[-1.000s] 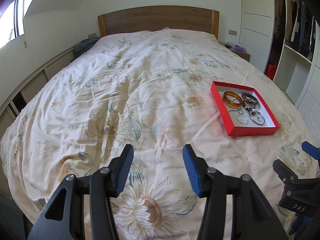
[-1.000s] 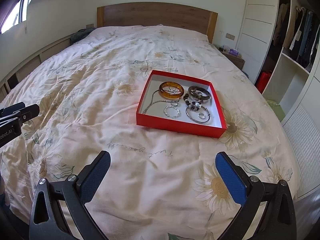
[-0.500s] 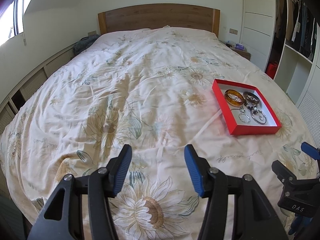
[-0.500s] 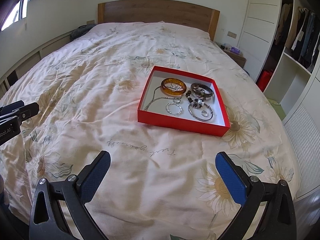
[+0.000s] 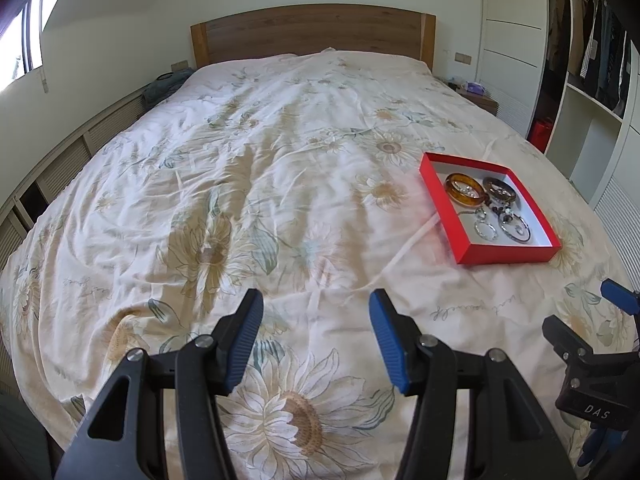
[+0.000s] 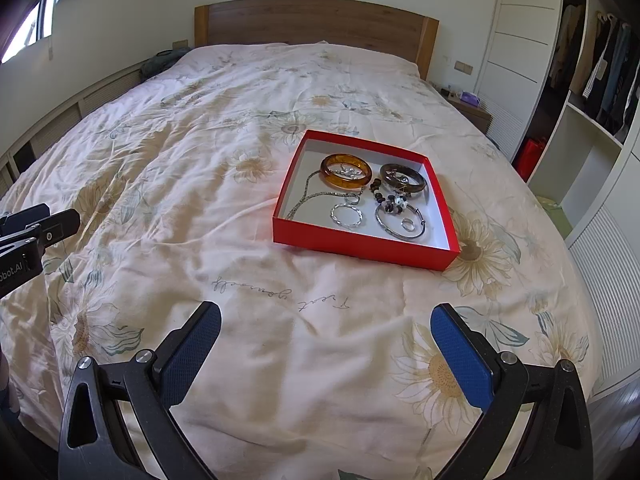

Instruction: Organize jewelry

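While every piece already lies inside the shallow red cardboard tray, nothing seems left on the flowered cream bedspread; sorting looks nearly finished; the tray sits toward the bed's right edge, holding an amber bangle, dark bangle, silver hoops and chain; left gripper half-spread, right gripper wide, both empty.

Box rests on bed, ahead of right tongs, ahead and right of left tongs. In box: two bangles at far side, rings nearer, chain at left. Headboard beyond.
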### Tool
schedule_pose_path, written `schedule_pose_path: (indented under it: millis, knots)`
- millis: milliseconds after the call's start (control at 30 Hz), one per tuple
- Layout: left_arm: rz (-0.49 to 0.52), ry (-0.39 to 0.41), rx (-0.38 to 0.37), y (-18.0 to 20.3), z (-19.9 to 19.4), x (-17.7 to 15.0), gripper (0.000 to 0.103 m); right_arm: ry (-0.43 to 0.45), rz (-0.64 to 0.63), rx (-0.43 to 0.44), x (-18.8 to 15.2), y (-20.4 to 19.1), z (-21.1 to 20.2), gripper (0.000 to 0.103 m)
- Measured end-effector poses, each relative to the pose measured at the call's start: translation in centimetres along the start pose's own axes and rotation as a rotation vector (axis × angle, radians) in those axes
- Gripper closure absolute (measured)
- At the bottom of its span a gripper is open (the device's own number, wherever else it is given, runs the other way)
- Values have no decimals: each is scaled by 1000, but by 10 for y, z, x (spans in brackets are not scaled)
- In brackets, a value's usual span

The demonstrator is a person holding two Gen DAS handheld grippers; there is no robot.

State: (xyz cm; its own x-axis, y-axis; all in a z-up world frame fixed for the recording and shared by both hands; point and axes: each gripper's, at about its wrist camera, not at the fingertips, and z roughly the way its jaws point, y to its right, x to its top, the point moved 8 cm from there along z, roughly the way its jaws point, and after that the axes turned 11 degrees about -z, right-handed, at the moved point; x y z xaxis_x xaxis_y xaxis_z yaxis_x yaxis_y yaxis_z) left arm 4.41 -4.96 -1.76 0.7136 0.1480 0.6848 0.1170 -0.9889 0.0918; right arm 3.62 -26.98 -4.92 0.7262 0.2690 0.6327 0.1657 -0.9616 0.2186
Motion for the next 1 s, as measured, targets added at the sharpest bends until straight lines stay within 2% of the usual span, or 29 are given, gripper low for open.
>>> schedule_pose_path:
  millis: [1000]
  knots:
    - [3, -6, -1, 3, 1, -4, 49, -4, 4, 4, -4, -1, 1, 0]
